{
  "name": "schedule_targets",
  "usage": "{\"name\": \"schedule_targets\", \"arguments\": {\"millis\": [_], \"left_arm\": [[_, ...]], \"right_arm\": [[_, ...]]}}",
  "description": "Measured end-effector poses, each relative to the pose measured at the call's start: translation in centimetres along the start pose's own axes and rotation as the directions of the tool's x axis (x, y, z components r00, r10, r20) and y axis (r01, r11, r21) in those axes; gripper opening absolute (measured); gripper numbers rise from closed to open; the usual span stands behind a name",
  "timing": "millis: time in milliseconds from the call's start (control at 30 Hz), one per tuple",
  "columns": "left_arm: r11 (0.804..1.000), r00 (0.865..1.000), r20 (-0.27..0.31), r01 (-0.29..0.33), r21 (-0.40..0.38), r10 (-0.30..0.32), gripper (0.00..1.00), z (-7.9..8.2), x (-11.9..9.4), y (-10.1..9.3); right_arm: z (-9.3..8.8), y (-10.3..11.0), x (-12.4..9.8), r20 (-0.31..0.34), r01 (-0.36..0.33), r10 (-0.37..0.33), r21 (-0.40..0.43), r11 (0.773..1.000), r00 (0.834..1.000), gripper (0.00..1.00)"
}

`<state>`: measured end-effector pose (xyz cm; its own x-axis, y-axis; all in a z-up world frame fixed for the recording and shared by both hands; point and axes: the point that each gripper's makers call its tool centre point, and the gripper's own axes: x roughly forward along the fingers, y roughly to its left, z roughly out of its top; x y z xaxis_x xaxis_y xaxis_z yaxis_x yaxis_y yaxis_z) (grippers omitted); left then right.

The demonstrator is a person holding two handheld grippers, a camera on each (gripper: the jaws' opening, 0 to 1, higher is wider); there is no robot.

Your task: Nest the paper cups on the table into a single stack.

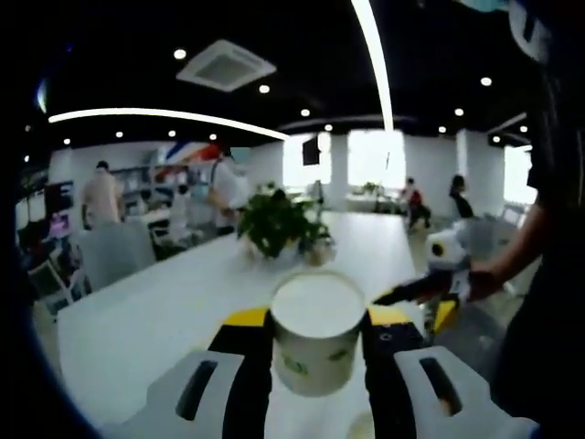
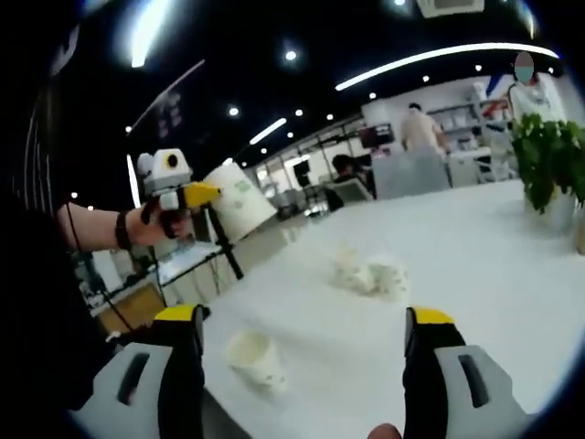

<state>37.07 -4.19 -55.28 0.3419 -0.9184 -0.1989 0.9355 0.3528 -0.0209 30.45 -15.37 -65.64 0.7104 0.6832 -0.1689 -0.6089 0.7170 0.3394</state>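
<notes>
Paper cup clasped by left gripper above white table

Table is seen as a long white surface running away from both cameras, and it is the largest thing shown. A leafy potted plant is stood on it further along, seen in the left gripper view ahead of the jaws and in the right gripper view at the right edge. Several people are seen standing or seated in the office beyond the table, under strips of ceiling light.

The left gripper is closed around a white paper cup with a green print; the cup is held upright between the two yellow-tipped jaws, its open rim turned toward the camera. In the right gripper view the same gripper is seen at the left, raised off the table in a person's hand, with the held cup tilted at its tip.

The right gripper is spread wide with nothing between its jaws. A single paper cup is seen lying tipped on the table just ahead of its left jaw. Further out, near the middle of the table, a small cluster of cups is seen lying close together; their number cannot be told. In the left gripper view the right gripper is held in a hand at the right
</notes>
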Motion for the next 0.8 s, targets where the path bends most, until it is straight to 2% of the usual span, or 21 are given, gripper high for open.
{"name": "schedule_targets", "arguments": {"millis": [200, 433, 533, 667, 800], "left_arm": [[1.000, 0.999, 0.028, 0.019, -0.019, -0.019, 0.36, 0.7, 0.1, -0.5], [0.999, 0.999, 0.009, 0.041, -0.031, -0.041, 0.36, 0.4, 0.4, -1.2], [0.998, 0.998, -0.001, 0.055, -0.024, -0.055, 0.36, 0.2, 0.6, -1.8], [0.997, 0.998, -0.004, 0.070, -0.028, -0.070, 0.36, 0.2, 0.9, -2.3], [0.996, 0.996, -0.008, 0.084, -0.041, -0.084, 0.36, 0.1, 1.0, -2.7]], "right_arm": [[0.1, 1.5, 0.6, 0.002, -0.049, 0.049, -0.002, 0.999, 0.999, 0.85], [0.4, 2.8, 0.7, 0.009, -0.101, 0.101, 0.009, 0.995, 0.995, 0.81], [1.1, 4.0, 0.9, 0.023, -0.140, 0.140, 0.010, 0.990, 0.990, 0.78], [2.0, 5.4, 1.3, 0.056, -0.198, 0.197, 0.022, 0.980, 0.979, 0.66], [2.3, 6.7, 2.2, 0.063, -0.240, 0.238, 0.027, 0.970, 0.969, 0.64]]}}
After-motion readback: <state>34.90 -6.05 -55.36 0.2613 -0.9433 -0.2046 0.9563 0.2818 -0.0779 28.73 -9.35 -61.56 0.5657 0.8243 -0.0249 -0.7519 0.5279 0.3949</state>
